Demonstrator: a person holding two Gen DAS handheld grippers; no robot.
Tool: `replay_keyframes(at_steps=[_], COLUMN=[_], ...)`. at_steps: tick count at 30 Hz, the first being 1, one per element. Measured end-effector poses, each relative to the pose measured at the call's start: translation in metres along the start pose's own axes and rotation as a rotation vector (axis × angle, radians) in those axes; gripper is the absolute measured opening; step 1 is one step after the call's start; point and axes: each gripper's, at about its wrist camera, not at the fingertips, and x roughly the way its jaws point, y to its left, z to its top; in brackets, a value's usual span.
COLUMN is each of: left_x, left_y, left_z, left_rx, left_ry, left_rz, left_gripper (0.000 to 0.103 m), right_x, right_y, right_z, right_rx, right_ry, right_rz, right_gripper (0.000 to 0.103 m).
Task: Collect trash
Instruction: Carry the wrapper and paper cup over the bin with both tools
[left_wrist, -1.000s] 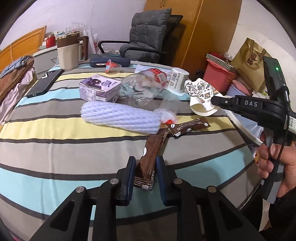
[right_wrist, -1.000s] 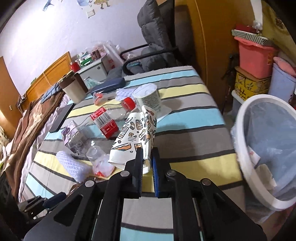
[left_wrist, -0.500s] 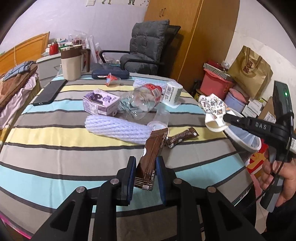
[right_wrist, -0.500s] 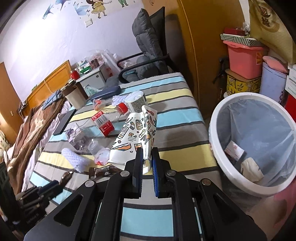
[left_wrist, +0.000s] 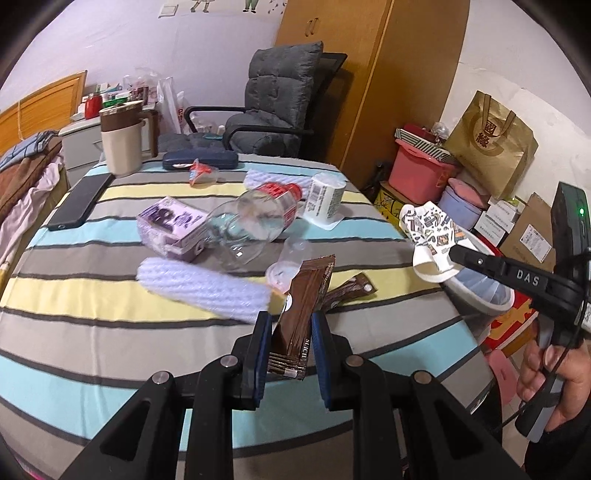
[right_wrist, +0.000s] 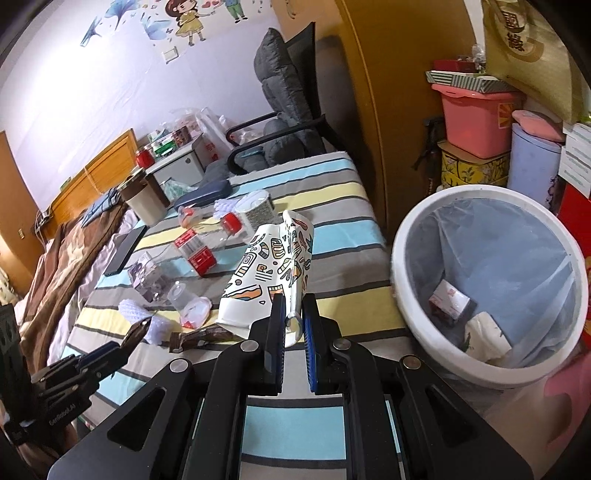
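Note:
My left gripper (left_wrist: 289, 326) is shut on a brown snack wrapper (left_wrist: 303, 314), held tilted a little above the striped table (left_wrist: 110, 325). My right gripper (right_wrist: 293, 314) is shut on the rim of a crushed patterned paper cup (right_wrist: 269, 273), lifted near the table's right edge. That cup (left_wrist: 430, 236) also shows in the left wrist view, at the tip of the right gripper (left_wrist: 454, 254). A white trash bin (right_wrist: 402, 280) with a blue liner stands on the floor to the right, with a few scraps inside.
On the table lie a clear plastic bottle (left_wrist: 255, 218), a purple carton (left_wrist: 170, 225), a white foam sleeve (left_wrist: 207, 288), a second brown wrapper (left_wrist: 349, 290), a small clear cup (left_wrist: 288, 262), a white tub (left_wrist: 325, 197), a phone (left_wrist: 79, 201) and a mug (left_wrist: 122, 142). A grey chair (left_wrist: 273, 110) stands behind.
The left gripper has lifted the brown wrapper off the table. The right gripper has carried the paper cup rightward toward the bin, which now fills more of its view.

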Motion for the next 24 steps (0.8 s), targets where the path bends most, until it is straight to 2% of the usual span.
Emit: replay_keyframes(at_steps=[11, 24], left_x=[0.018, 0.048], left_y=[-0.033, -0.092], left_z=[0.021, 0.04], left_rx=[0.049, 0.161], left_ry=[0.002, 0.025], left_rz=[-0.061, -0.148], left_gripper=[0.022, 0.022], right_x=[-0.016, -0.034], right_y=[-0.025, -0.061], right_z=[0.003, 0.005], right_rx=[0.04, 0.091], right_ry=[-0.035, -0.074], right_rz=[-0.054, -0.137], right_gripper=[0.011, 0.011])
